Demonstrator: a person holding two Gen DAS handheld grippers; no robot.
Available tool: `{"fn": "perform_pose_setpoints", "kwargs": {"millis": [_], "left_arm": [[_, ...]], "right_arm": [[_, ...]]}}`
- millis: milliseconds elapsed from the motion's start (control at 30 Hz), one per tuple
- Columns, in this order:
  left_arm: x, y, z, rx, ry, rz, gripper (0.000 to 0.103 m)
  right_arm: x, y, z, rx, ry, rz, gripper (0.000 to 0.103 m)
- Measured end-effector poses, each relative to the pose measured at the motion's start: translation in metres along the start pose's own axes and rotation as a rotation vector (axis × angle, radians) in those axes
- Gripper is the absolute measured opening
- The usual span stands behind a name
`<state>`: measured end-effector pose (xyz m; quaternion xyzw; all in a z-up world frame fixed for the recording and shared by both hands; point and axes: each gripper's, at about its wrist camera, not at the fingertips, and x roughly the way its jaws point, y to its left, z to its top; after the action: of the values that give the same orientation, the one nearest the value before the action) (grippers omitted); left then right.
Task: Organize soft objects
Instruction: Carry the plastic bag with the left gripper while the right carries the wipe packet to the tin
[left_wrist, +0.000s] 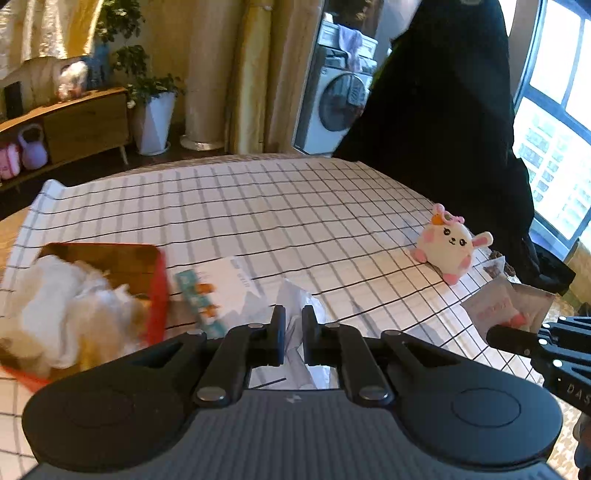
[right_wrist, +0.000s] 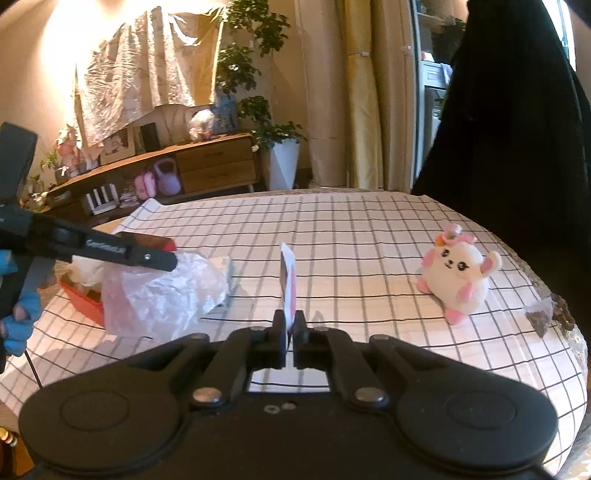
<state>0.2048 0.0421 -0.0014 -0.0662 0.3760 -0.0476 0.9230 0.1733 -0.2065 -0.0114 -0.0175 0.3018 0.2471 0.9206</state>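
Note:
My left gripper (left_wrist: 293, 325) is shut on a crumpled clear plastic bag (left_wrist: 295, 295), held above the checked tablecloth (left_wrist: 258, 206); the bag also shows in the right wrist view (right_wrist: 162, 291). My right gripper (right_wrist: 290, 325) is shut on a flat white and pink packet (right_wrist: 288, 280), held on edge; the packet also shows in the left wrist view (left_wrist: 506, 306). A white and pink plush bunny (left_wrist: 448, 245) sits on the cloth at the right, also in the right wrist view (right_wrist: 460, 273). A red box (left_wrist: 159, 291) at the left holds a fluffy white soft toy (left_wrist: 70, 310).
A flat white and teal packet (left_wrist: 218, 291) lies beside the red box. A small bag of dark bits (right_wrist: 543, 317) lies at the table's right edge. A person in black (left_wrist: 443, 110) stands behind the table. A wooden sideboard (right_wrist: 207, 162) and a potted plant (right_wrist: 280, 158) stand beyond.

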Motion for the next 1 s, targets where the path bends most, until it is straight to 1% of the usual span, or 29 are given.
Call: {"fn": "perform_pose_setpoints", "kwargs": {"millis": [167, 300, 533, 800, 1000], "left_arm": [[-0.033, 0.032, -0.003, -0.047, -0.04, 0.017, 0.009], [-0.058, 0.056, -0.003, -0.063, -0.079, 0.039, 0.009], [-0.083, 0.096, 0.001, -0.09, -0.125, 0.083, 0.009], [-0.095, 0.136, 0.013, -0.122, -0.173, 0.106, 0.009], [-0.089, 0.16, 0.018, -0.149, -0.186, 0.099, 0.009]], "right_arm": [[0.005, 0.02, 0.011, -0.012, 0.009, 0.047, 0.003], [0.011, 0.041, 0.02, -0.036, 0.015, 0.079, 0.003], [0.03, 0.086, 0.034, -0.099, 0.035, 0.123, 0.003], [0.068, 0.145, 0.053, -0.19, 0.07, 0.14, 0.003], [0.103, 0.181, 0.067, -0.25, 0.087, 0.116, 0.003]]}}
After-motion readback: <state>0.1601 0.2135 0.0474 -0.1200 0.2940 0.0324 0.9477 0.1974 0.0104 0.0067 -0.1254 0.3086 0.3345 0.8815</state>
